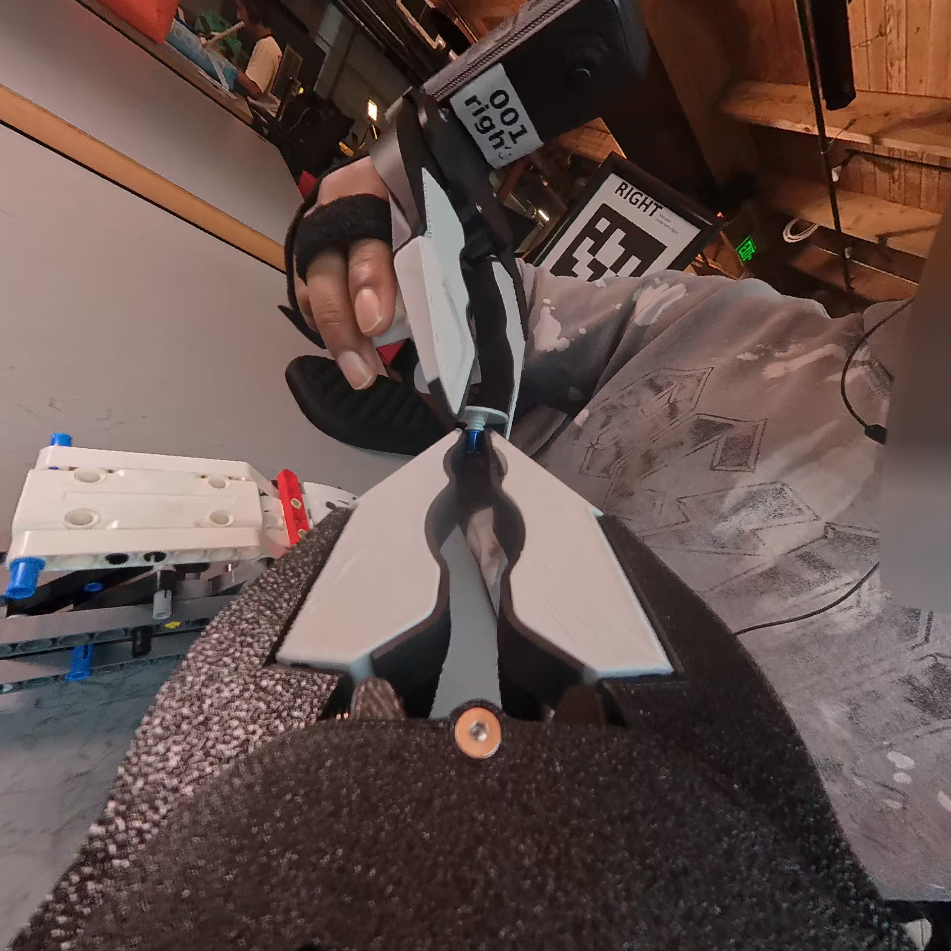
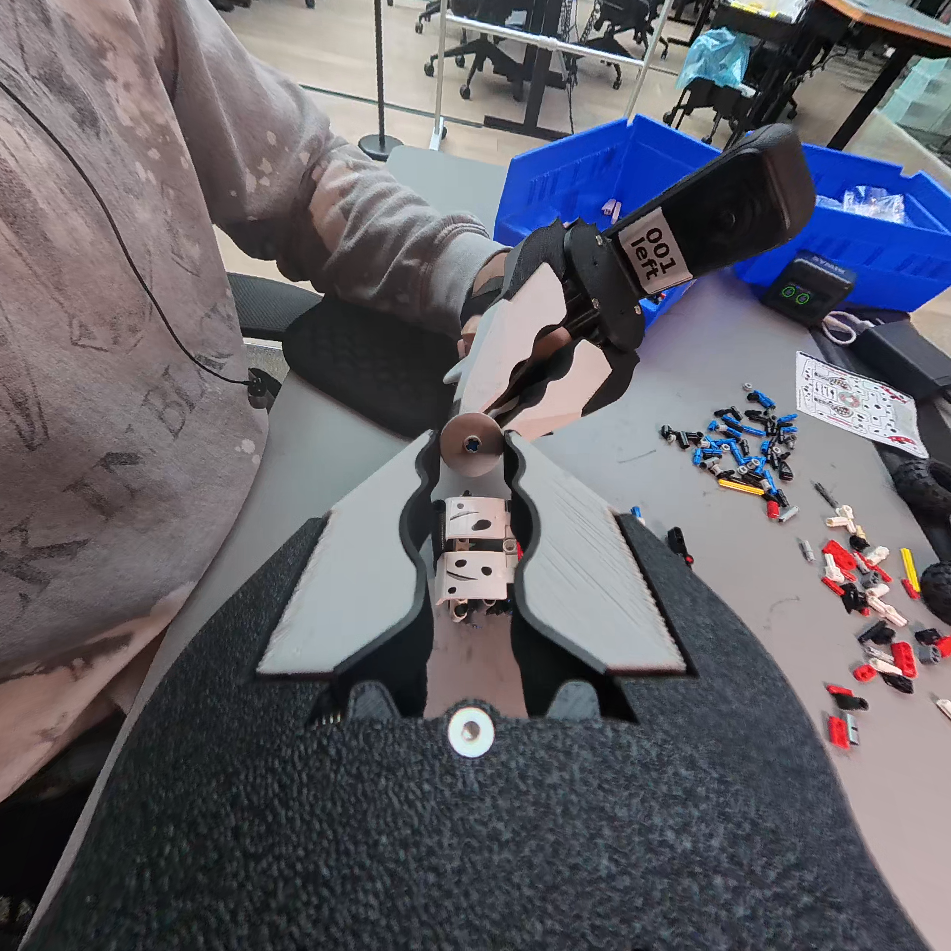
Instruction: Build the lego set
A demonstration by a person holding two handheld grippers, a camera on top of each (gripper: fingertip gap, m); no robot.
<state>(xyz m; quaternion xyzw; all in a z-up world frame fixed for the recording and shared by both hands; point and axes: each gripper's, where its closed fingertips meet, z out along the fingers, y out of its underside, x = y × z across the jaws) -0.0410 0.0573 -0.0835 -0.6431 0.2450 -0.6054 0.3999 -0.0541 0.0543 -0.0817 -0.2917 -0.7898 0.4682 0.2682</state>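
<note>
My right gripper (image 2: 471, 437) is shut on a pale round disc (image 2: 465, 455) with a cross hole in its middle, pinched at its edges. My left gripper (image 1: 471, 441) is shut on a small blue pin (image 1: 471, 442). The pin's tip meets the disc (image 1: 482, 414) at its centre; blue shows inside the hole in the right wrist view. The two grippers meet tip to tip above the table: the right gripper (image 1: 478, 406) comes down from above, and the left gripper (image 2: 496, 414) from the upper right. The white, black and red lego model (image 1: 139, 514) lies on the grey table, also seen below my right fingers (image 2: 476, 553).
Loose blue and black pins (image 2: 746, 442) and red, white and black parts (image 2: 869, 592) lie on the table (image 2: 669, 386) at right. A printed sheet (image 2: 859, 406), black tyres (image 2: 926, 483), a small black device (image 2: 808, 293) and blue bins (image 2: 617, 170) stand farther right. The person's torso is close at left. My left and right fingertips are right by each other.
</note>
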